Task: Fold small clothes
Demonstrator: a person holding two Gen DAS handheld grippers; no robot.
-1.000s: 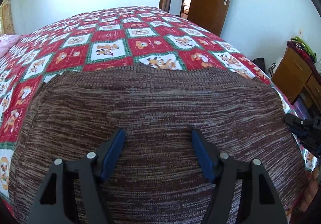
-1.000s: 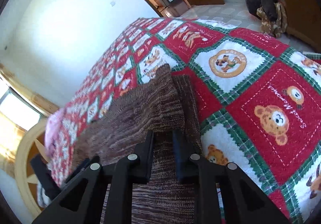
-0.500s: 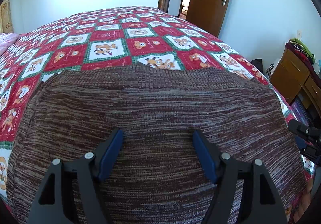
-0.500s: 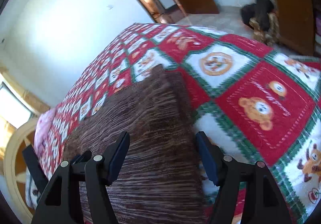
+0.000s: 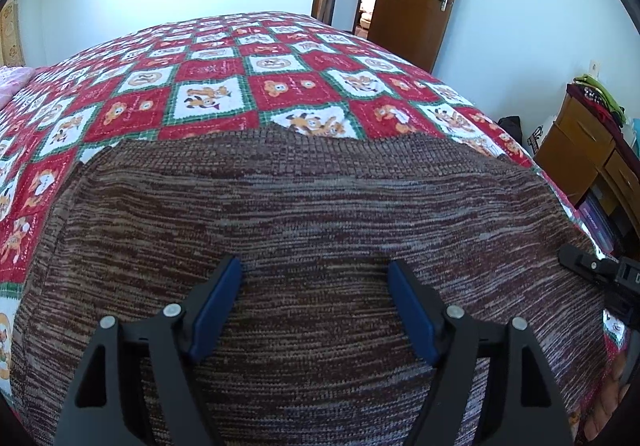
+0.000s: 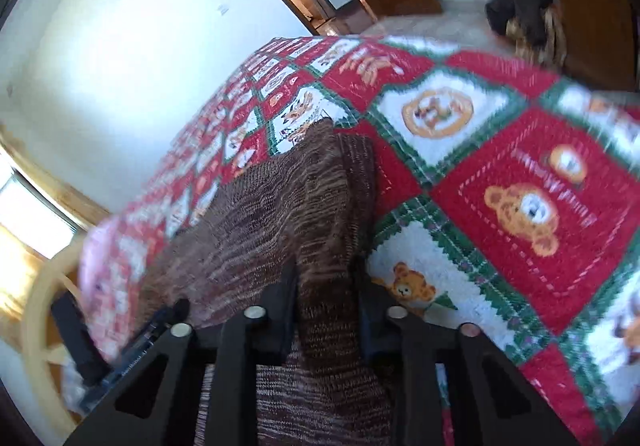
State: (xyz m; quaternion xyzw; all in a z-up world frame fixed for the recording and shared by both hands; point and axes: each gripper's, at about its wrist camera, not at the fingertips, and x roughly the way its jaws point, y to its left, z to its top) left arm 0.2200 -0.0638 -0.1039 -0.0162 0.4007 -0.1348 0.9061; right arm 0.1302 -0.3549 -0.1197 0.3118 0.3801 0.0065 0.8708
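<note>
Right wrist view: right gripper (image 6: 326,286) is closing on a raised fold of the brown sweater (image 5: 304,230), which lies flat on the quilt (image 5: 208,86). Left gripper (image 5: 314,306) hovers, jaws opening, holding nothing. Risk: a thin pinch may slip, and an unheld left side may drag.

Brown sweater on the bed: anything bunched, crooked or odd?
The brown sweater lies mostly flat on the quilt. The one irregularity: its right edge is pinched into a raised ridge between the right gripper jaws, which are closing. Nothing looks damaged.
</note>
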